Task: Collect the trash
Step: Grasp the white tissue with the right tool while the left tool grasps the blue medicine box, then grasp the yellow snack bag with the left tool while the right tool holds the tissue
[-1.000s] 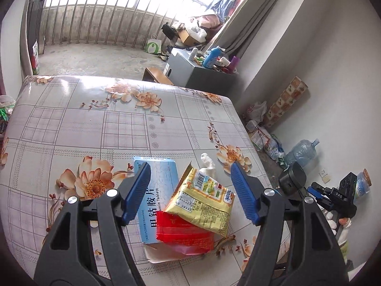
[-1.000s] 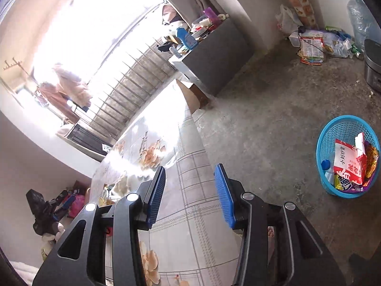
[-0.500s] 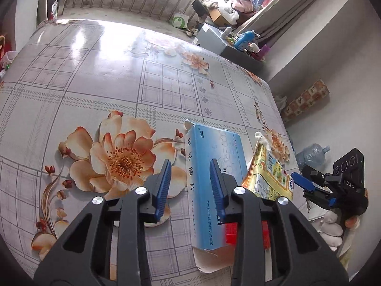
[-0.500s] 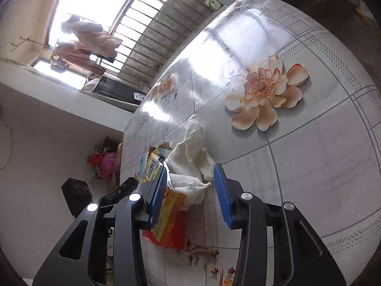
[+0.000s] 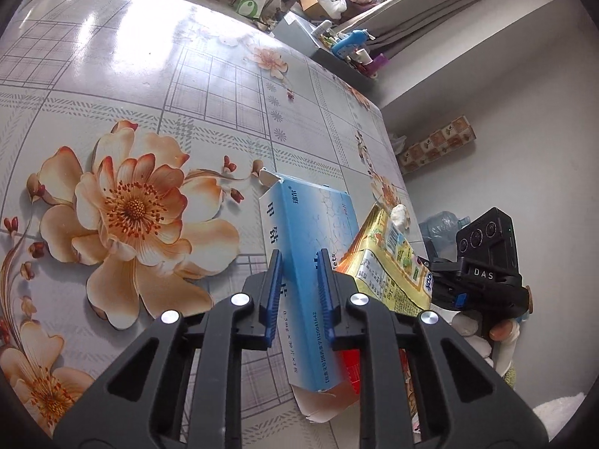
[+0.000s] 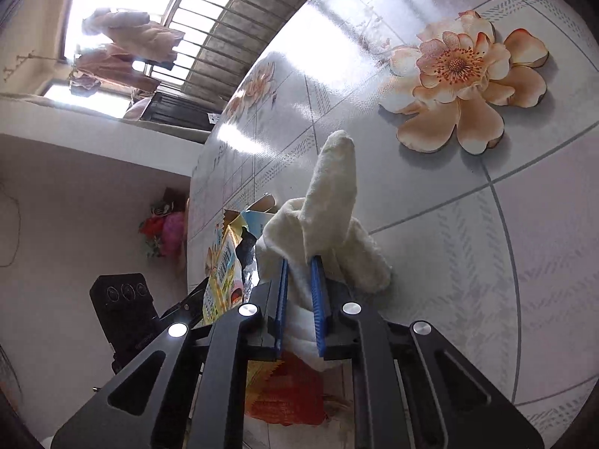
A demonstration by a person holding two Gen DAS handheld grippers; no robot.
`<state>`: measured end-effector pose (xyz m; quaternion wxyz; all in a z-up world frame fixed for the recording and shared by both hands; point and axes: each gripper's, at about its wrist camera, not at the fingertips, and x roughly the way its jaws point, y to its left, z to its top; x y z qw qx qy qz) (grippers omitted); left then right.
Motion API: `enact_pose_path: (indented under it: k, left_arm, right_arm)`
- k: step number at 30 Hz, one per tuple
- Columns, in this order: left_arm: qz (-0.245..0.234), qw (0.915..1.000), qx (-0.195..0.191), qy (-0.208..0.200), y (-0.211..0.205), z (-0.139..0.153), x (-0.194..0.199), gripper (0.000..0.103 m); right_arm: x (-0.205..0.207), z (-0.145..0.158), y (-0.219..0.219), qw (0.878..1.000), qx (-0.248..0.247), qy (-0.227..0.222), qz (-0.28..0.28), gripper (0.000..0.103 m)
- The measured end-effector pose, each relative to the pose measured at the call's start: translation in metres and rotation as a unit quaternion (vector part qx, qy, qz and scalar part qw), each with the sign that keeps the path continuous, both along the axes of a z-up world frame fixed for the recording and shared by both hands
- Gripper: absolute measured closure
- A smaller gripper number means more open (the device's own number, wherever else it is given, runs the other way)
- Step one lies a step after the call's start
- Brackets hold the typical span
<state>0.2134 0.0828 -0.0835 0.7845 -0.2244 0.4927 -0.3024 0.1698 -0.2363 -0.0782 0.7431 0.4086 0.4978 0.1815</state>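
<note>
Floral tablecloth (image 5: pixel 157 86); yellow packet (image 5: pixel 389 262) beside box (image 5: pixel 310 247).

The right gripper (image 6: pixel 299 299), jaws just closing, pinches a crumpled white tissue (image 6: pixel 329 217).

Two wrist fisheyes, both close over the same small heap on your bench.

Your left wrist camera looks forward and down along its fingers (image 5: pixel 275 295), very near the flowered bench (image 5: pixel 112 75), facing the barred window and the grey wall to the right; the blue box (image 5: pixel 310 262) fills the middle of its view. Your right wrist camera sits just as near and tilted down, rolled so the window lies at upper left, with the white cloth (image 6: pixel 329 224) right in front of it. You share the yellow packet (image 5: pixel 389 258) and the red wrapper (image 6: pixel 288 393) across both views, and each camera sees the other black gripper (image 5: pixel 483 273) at its edge.
</note>
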Motion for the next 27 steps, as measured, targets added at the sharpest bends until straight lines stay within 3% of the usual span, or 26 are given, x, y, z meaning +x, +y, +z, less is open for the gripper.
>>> enact_pose_path:
  k: [8,14,20,24,27]
  left_arm:
    - [-0.037,0.9990,-0.017,0.017,-0.014,-0.004,-0.034,0.086]
    - [-0.037,0.9993,-0.003,-0.007,-0.017,0.005,-0.045,0.086]
    - [-0.028,0.9984,-0.004,-0.048,0.000,0.032,-0.059,0.086]
    - [-0.061,0.9963,-0.033,-0.052,0.002,0.043,-0.070,0.086]
    - [-0.098,0.9934,-0.047,-0.035,-0.013,0.042,-0.079,0.083]
  right_arm:
    - [-0.041,0.001,-0.015,1.000,-0.003,0.014,-0.020,0.090]
    - [-0.057,0.009,-0.025,0.999,-0.010,0.005,-0.043,0.090]
    - [-0.075,0.038,-0.038,0.995,-0.057,-0.042,-0.068,0.089]
    - [-0.084,0.062,-0.023,0.992,-0.071,-0.097,-0.028,0.089]
    - [-0.081,0.066,0.000,0.989,-0.096,-0.110,0.009,0.089]
